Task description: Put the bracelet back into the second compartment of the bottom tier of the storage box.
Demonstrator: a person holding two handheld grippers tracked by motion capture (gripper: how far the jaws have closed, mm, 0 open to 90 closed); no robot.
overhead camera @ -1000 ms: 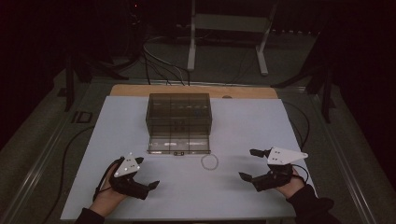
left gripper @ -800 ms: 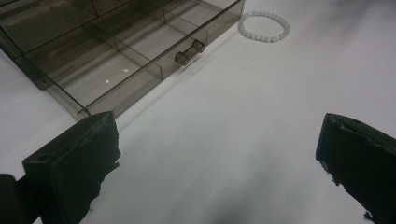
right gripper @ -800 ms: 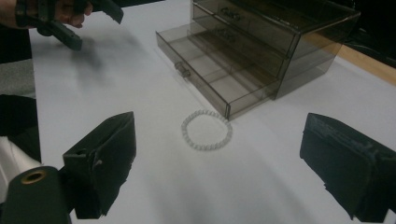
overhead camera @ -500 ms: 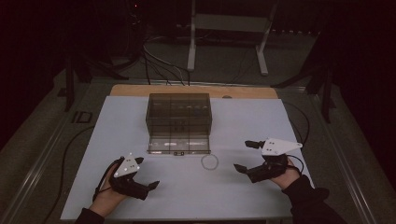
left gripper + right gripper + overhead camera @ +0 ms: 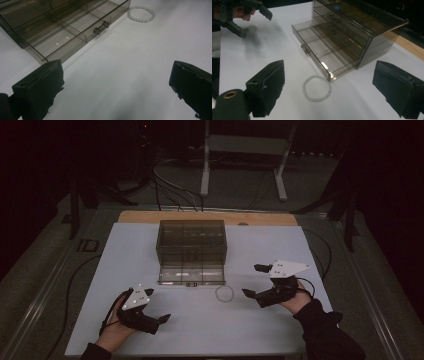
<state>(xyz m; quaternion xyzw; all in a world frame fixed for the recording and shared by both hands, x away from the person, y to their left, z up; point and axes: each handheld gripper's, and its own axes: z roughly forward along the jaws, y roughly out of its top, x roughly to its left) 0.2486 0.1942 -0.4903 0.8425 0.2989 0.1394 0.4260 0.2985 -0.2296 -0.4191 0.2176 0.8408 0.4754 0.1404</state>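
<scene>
Right tongs [image 5: 251, 281] gape wide at the right of the high view, nearest a ring-shaped bracelet [image 5: 224, 293] of pale round beads. Left tongs [image 5: 158, 309], lower left, gape too. Above: a smoky clear-plastic drawer box [image 5: 191, 242], bottom drawer [image 5: 192, 275] out, on the matte white table [image 5: 280, 245].

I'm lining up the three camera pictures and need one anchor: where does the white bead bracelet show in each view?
High view: bead bracelet lies low centre, on the table just off the open drawer's right front corner.
Left gripper view: bracelet at the top, right of centre.
Right gripper view: bracelet low centre, between the jaws.
Shared landmark: the drawer's small double-knob handle.
</scene>
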